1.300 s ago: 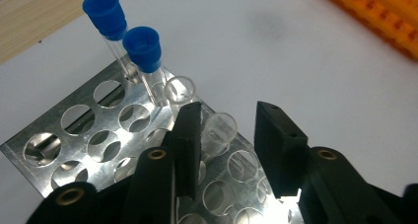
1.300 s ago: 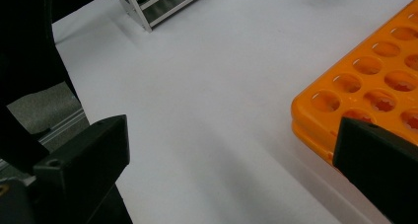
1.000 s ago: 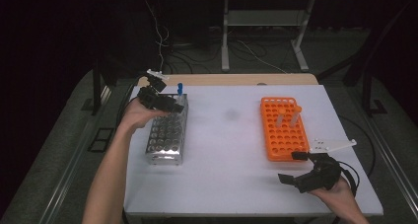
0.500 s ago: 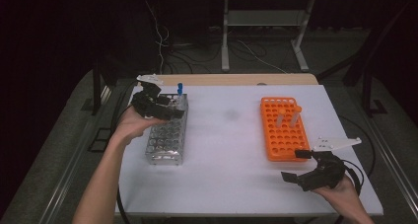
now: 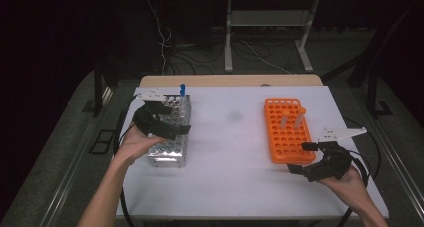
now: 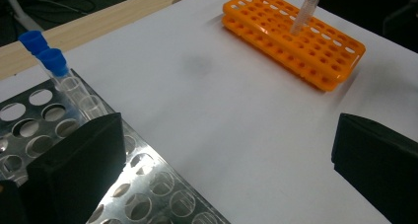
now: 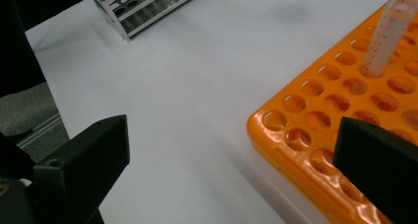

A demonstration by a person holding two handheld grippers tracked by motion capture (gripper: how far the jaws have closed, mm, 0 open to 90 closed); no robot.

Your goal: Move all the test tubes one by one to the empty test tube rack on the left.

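Your left gripper [image 5: 167, 121] hovering over steel rack [image 5: 172, 137], jaws just opening wide, empty; right gripper [image 5: 306, 159] gaping beside orange rack [image 5: 287, 132].

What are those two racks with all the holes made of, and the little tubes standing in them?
The silver rack looks like sheet metal: shiny, with thin punched plates that reflect light. The orange rack seems to be moulded plastic, glossy and evenly coloured. The tubes look like clear plastic, though glass is possible: the blue-capped tube is see-through, and the orange-capped tube is cloudier.
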